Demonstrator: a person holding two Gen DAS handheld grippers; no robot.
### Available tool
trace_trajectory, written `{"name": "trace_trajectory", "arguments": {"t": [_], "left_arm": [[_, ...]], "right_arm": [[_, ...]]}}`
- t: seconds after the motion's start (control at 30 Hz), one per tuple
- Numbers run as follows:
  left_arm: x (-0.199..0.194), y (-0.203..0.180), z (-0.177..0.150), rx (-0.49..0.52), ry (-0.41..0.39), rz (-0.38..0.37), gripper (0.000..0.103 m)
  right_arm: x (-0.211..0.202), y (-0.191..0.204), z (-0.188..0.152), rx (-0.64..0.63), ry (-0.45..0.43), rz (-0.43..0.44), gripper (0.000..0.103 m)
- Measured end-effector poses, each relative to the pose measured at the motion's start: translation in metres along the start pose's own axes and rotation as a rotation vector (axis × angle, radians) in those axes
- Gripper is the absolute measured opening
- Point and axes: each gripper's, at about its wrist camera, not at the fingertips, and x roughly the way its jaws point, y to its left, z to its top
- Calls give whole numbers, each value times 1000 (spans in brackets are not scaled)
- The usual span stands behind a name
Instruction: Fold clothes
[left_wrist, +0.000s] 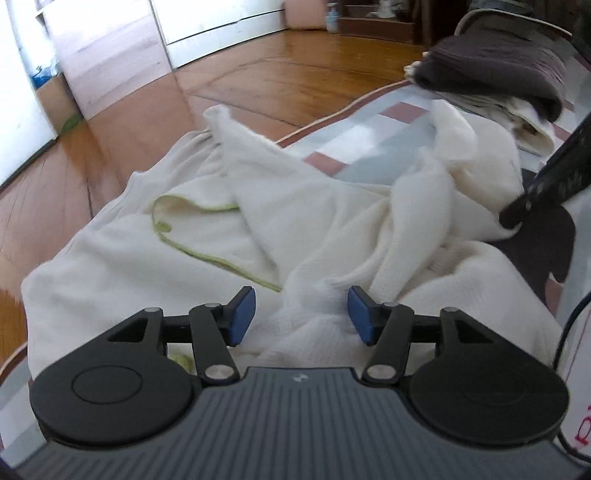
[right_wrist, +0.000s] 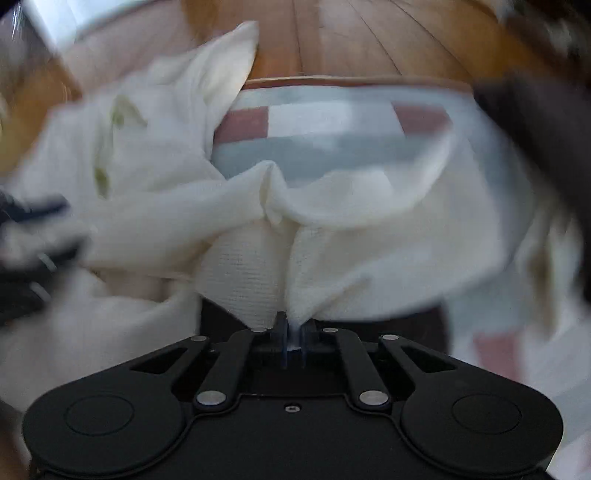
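Cream garment (left_wrist: 229, 229) was seen crumpled on patterned mat (left_wrist: 373, 147); soft, limp, light; right claw (right_wrist: 293, 334) clamped on its edge; left claw (left_wrist: 302, 314) held apart, empty; green-trimmed neckline (left_wrist: 199, 251) judged good hold.

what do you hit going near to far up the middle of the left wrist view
left gripper, open → crumpled white garment → patchwork mat → wooden floor → white cabinet doors
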Motion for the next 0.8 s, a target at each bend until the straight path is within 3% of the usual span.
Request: {"name": "trace_trajectory", "arguments": {"t": [0.07,0.13,0.27,0.33,0.4,0.43,0.47,0.5,0.57,0.67,0.73,0.77,0.8], "left_arm": [[-1,5,2,-30,-7,-42,58],[1,12,1,-70,-6,-76,61],[10,15,-2,-94,9,-123,70],[14,12,-3,-86,19,-125,70],[15,10,-4,-69,18,-132,63],[15,8,-5,-56,22,-133,55],[16,6,-5,-36,32,-131,30],[18,3,-6,-10,47,-128,23],[18,4,-6,-3,46,-129,18],[15,10,-6,-46,36,-149,17],[13,17,-7,-91,20,-179,17],[12,22,-8,-114,9,-197,17],[11,26,-9,-135,-5,-211,17]], "right_arm": [[-11,-18,-7,130,0,67,13],[-17,-32,-7,174,18,48,19],[-38,-41,3,165,-87,0,52],[-49,-50,12,243,-169,60,57],[-51,-62,22,345,-214,159,66],[-47,-67,30,399,-214,200,68],[-41,-71,38,444,-208,220,71],[-31,-73,46,478,-194,210,74],[-12,-74,62,543,-163,175,83],[17,-75,72,564,-114,49,85],[31,-79,72,528,-141,39,81],[36,-81,74,509,-150,38,52],[38,-80,79,472,-142,28,7]]}}
